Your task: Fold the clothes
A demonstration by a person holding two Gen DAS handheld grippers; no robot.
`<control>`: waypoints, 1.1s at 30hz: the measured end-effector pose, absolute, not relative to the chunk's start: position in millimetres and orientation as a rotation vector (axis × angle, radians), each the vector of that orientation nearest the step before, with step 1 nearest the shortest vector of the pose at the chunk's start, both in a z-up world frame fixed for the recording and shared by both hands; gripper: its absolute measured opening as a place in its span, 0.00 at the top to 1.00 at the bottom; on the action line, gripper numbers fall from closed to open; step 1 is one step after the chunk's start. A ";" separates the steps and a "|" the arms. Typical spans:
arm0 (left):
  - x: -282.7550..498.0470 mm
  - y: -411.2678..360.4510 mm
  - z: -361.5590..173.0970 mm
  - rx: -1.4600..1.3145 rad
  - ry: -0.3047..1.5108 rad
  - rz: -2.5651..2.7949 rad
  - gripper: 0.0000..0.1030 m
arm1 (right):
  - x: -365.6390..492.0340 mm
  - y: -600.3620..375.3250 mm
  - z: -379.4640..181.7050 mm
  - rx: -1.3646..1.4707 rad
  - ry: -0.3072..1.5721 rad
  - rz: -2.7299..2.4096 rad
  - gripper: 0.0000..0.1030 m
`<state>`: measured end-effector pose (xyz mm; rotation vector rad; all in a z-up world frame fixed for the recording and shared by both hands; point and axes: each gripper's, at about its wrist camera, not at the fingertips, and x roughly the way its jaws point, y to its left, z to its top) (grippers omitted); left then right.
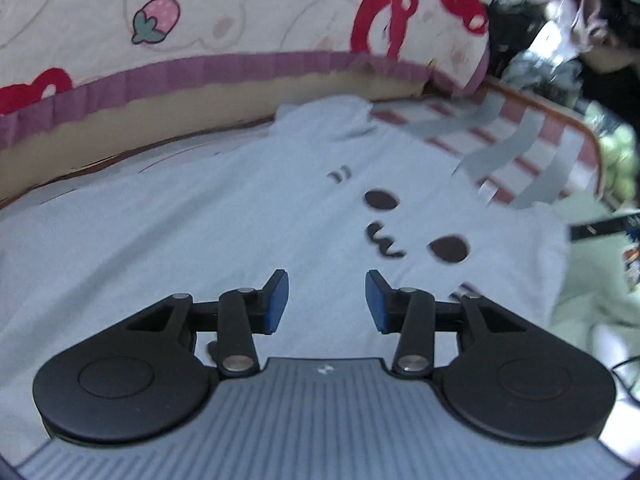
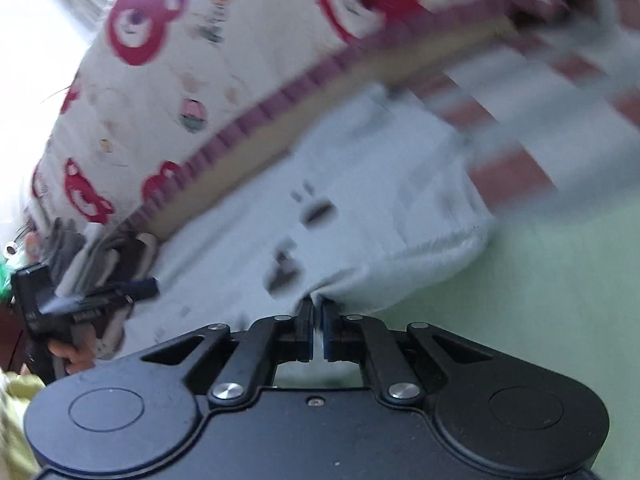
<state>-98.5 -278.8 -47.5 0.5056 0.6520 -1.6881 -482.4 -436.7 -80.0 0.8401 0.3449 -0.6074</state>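
A pale blue garment (image 1: 208, 220) with a dark cartoon face print (image 1: 416, 228) lies spread on the surface, with a small ear-like flap at its far end. My left gripper (image 1: 327, 296) hovers over its middle, open and empty. In the right wrist view the same garment (image 2: 380, 200) is bunched at its near edge, where my right gripper (image 2: 317, 305) is shut on the fabric. The left gripper (image 2: 100, 300) also shows in that view at the far left, over the garment's other side.
A red, white and grey striped cloth (image 1: 520, 148) lies under the garment's far right. A cream bedspread with red bear and strawberry prints and a purple trim (image 1: 240, 68) rises behind. A light green sheet (image 2: 540, 280) lies to the right. Clutter (image 1: 560, 20) sits at the top right.
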 end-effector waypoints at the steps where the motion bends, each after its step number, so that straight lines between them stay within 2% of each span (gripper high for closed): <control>1: -99.7 -278.3 -46.8 0.501 0.641 -1.715 0.59 | -471.3 -443.7 -71.4 0.816 0.345 -0.592 0.94; 6: -115.9 -282.0 -50.8 0.492 0.653 -1.850 0.54 | -397.0 -492.5 -58.0 0.742 0.408 -0.577 0.97; 11: -127.7 -284.7 -64.9 0.549 0.777 -1.943 0.53 | -365.2 -491.6 -57.2 0.675 0.594 -0.611 0.96; 13: -132.8 -284.9 -71.7 0.591 0.821 -1.975 0.53 | -381.4 -480.2 -51.2 0.679 0.597 -0.641 0.90; 14: -135.9 -284.2 -74.5 0.617 0.832 -1.990 0.53 | -392.5 -474.0 -47.6 0.685 0.585 -0.661 0.82; 15: -139.7 -282.1 -76.1 0.650 0.822 -1.999 0.52 | -404.0 -467.9 -44.0 0.690 0.577 -0.679 0.64; 17: -146.0 -278.3 -79.9 0.705 0.801 -2.001 0.50 | -427.6 -456.5 -38.0 0.696 0.581 -0.700 0.51; 22: -149.4 -285.0 -92.9 0.807 0.817 -1.907 0.49 | -439.6 -422.7 -41.1 0.597 0.752 -0.563 0.52; 28: -132.7 -288.6 -96.5 0.801 0.867 -1.812 0.48 | -443.5 -417.3 -50.3 0.489 0.743 -0.668 0.52; 33: -109.2 -291.1 -97.8 0.750 0.926 -1.711 0.48 | -406.6 -433.8 -67.8 0.410 0.874 -0.454 0.52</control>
